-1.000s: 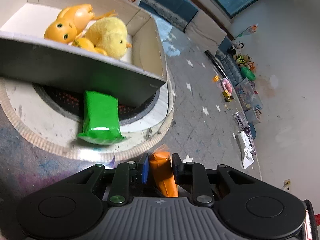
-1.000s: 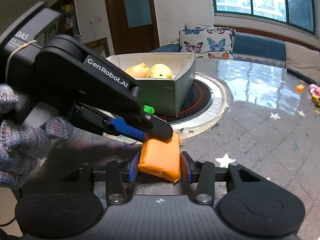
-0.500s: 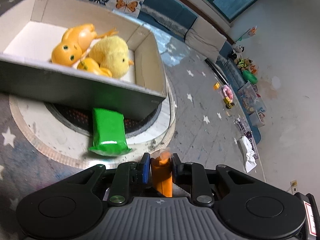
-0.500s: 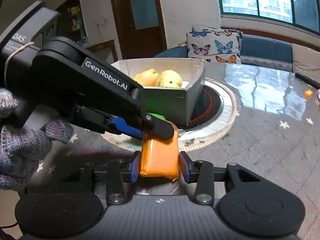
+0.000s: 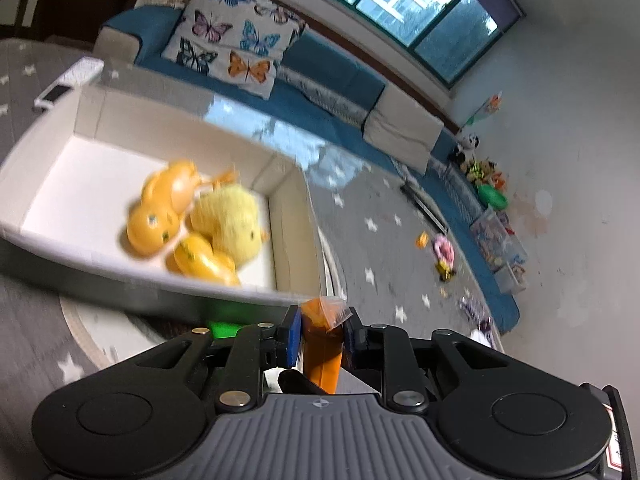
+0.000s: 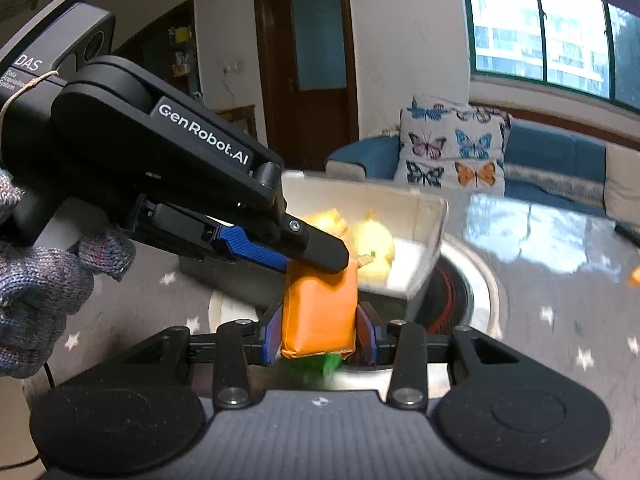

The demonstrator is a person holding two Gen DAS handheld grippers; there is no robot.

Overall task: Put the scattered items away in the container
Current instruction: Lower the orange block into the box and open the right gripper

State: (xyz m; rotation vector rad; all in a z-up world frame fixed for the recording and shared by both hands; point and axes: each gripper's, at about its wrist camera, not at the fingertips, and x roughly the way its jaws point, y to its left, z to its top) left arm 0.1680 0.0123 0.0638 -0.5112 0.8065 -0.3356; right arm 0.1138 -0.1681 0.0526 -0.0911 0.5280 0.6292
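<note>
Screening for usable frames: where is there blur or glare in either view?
Left wrist: motion blur smears the yellow toys in the white cardboard box; the orange wrapped packet stays sharp. Right wrist: window glare on the glossy tabletop; box and green packet blurred.

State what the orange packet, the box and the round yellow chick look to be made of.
Orange packet: probably plastic film wrap, slightly glossy, with a crimped, sealed end showing in the left wrist view; both grippers are closed on it.
Box: likely cardboard, matte pale inside, with folded flaps at the corners.
Yellow chick: seemingly plush fabric, fuzzy and dull, though motion blur softens it.
</note>
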